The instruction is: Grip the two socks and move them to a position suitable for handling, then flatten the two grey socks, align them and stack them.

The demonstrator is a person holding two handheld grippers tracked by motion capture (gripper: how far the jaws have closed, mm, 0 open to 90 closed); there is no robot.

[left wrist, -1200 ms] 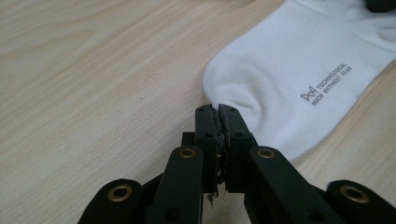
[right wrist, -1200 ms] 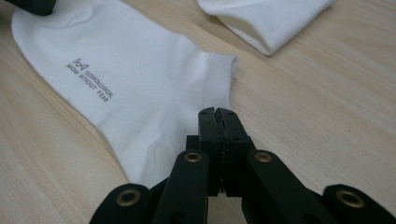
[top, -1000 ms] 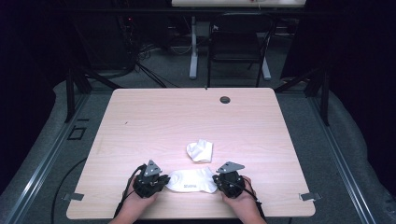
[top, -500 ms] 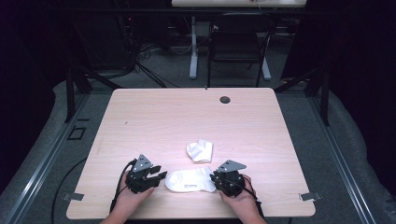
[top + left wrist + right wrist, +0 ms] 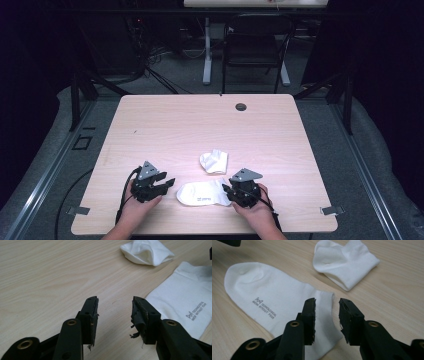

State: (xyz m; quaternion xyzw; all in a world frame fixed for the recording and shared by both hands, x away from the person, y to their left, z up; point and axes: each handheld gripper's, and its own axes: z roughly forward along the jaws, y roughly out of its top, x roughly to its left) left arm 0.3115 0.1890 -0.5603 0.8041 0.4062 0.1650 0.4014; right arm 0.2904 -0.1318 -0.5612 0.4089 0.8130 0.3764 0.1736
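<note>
A white sock [image 5: 202, 192] with grey lettering lies flat near the table's front edge, toe to the left. My left gripper [image 5: 169, 183] stands open just left of the toe, apart from it; in the left gripper view the gripper [image 5: 115, 307] has bare table between its jaws and the flat sock [image 5: 185, 297] at the right. My right gripper [image 5: 227, 192] is at the cuff end. In the right gripper view it [image 5: 327, 307] is open, its jaws over the cuff edge of the flat sock [image 5: 269, 292]. A second white sock [image 5: 214, 161], crumpled, lies just behind.
The light wooden table [image 5: 200, 125] has a small dark round grommet [image 5: 241, 106] near its far edge. A chair [image 5: 252, 47] and table legs stand on the floor beyond. Cables trail from both grippers toward the front edge.
My left gripper has drawn back to the left, off the toe of the flat sock. The right gripper and both socks have stayed put.
</note>
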